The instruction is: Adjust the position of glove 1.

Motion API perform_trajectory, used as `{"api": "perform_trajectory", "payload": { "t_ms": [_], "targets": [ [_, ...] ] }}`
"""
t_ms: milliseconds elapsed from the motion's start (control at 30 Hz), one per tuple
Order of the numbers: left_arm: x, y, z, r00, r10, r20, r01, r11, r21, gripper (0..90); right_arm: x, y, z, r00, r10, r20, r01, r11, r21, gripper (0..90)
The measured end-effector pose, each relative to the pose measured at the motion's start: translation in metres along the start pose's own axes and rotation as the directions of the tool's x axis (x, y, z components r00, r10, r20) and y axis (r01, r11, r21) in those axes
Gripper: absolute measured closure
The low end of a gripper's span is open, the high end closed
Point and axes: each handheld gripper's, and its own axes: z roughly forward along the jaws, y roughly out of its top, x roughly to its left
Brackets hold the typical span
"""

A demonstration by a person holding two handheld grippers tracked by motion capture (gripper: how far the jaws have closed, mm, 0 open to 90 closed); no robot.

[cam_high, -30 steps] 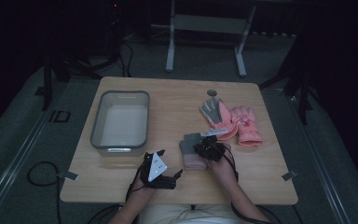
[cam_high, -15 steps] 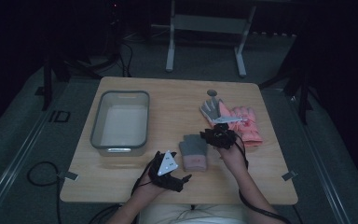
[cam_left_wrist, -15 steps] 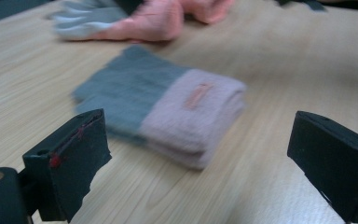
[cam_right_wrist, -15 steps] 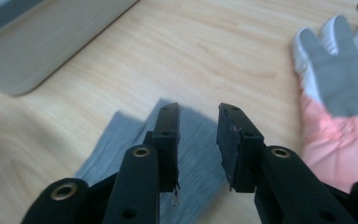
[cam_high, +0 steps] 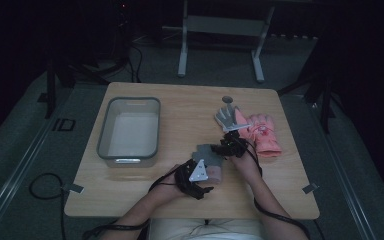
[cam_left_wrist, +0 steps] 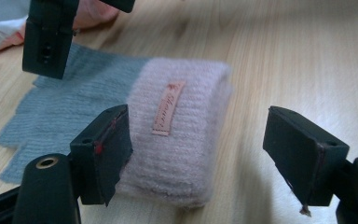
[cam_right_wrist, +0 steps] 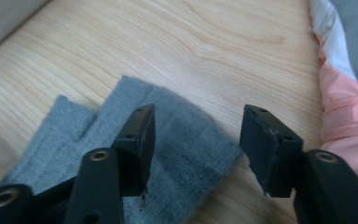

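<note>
Knit glove (cam_high: 211,159), grey at the finger end and pale pink at the cuff, lies flat on the wooden table (cam_high: 190,107) near the person's edge, between the two hands. From where I stand, both forearms come in low. The left gripper (cam_high: 198,175) hovers at the pink cuff (cam_left_wrist: 175,140) with its jaws apart, having just narrowed a little, their pads clear of the wool. The right gripper (cam_high: 230,146) stands over the grey fingers (cam_right_wrist: 186,154); its jaws have just been opening and nothing is clamped. Left of them sits a grey bin (cam_high: 128,150); I can make out nothing in it. Another glove (cam_high: 260,132), coral pink and grey, lies beyond the right hand. Around the table the room is dark, with grey floor.
</note>
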Motion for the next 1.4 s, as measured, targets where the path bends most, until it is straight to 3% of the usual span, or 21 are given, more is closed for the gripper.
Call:
{"api": "perform_trajectory", "payload": {
  "t_ms": [133,233,300,400,500,567,633,733,800,1000,1400],
  "targets": [
    [0.0,0.002,0.0,0.9989,0.044,-0.015,-0.043,0.9987,0.028,27.9,-0.001,-0.005,0.008,0.9999,-0.013,0.0,0.013,0.999,0.031,39.8],
    [-0.001,0.002,0.001,0.9955,0.09,-0.03,-0.089,0.9947,0.052,31.3,-0.005,-0.006,0.011,0.9997,0.018,-0.017,-0.017,0.999,0.05,36.1],
    [-0.002,0.002,0.001,0.9942,0.1,-0.038,-0.098,0.9937,0.054,33.9,-0.007,-0.006,0.012,0.9989,0.034,-0.033,-0.032,0.998,0.059,35.8],
    [0.0,0.003,0.002,0.9924,0.11,-0.055,-0.107,0.9921,0.067,43.2,-0.007,-0.005,0.012,0.9992,0.019,-0.037,-0.016,0.998,0.059,37.3],
    [0.002,0.004,0.002,0.9924,0.112,-0.051,-0.108,0.9912,0.076,51.5,-0.005,-0.007,0.012,0.9969,0.033,-0.072,-0.029,0.998,0.052,49.3],
    [0.004,0.006,0.002,0.9946,0.097,-0.037,-0.094,0.992,0.084,57.8,-0.004,-0.008,0.012,0.9931,0.046,-0.108,-0.04,0.998,0.054,63.3],
    [0.006,0.008,-0.001,0.996,0.085,-0.03,-0.082,0.9926,0.089,65.7,-0.004,-0.008,0.012,0.9882,0.062,-0.14,-0.054,0.997,0.059,70.2],
    [0.009,0.01,-0.004,0.998,0.06,-0.016,-0.059,0.9943,0.089,71.2,0.0,-0.006,0.009,0.9887,0.03,-0.147,-0.021,0.997,0.069,73.8],
    [0.01,0.012,-0.007,0.9989,0.045,-0.009,-0.044,0.9946,0.094,72.7,0.001,-0.004,0.006,0.9883,0.018,-0.151,-0.008,0.998,0.068,74.5],
    [0.016,0.019,-0.019,0.9982,0.059,0.008,-0.059,0.9914,0.117,73.8,0.007,0.004,-0.006,0.9851,0.003,-0.172,0.003,0.999,0.033,75.3],
    [0.039,0.039,-0.065,0.9971,0.074,-0.014,-0.072,0.9907,0.115,74.0,0.023,0.037,-0.038,0.9772,-0.011,-0.212,-0.004,0.998,-0.067,75.4]
  ]
}}
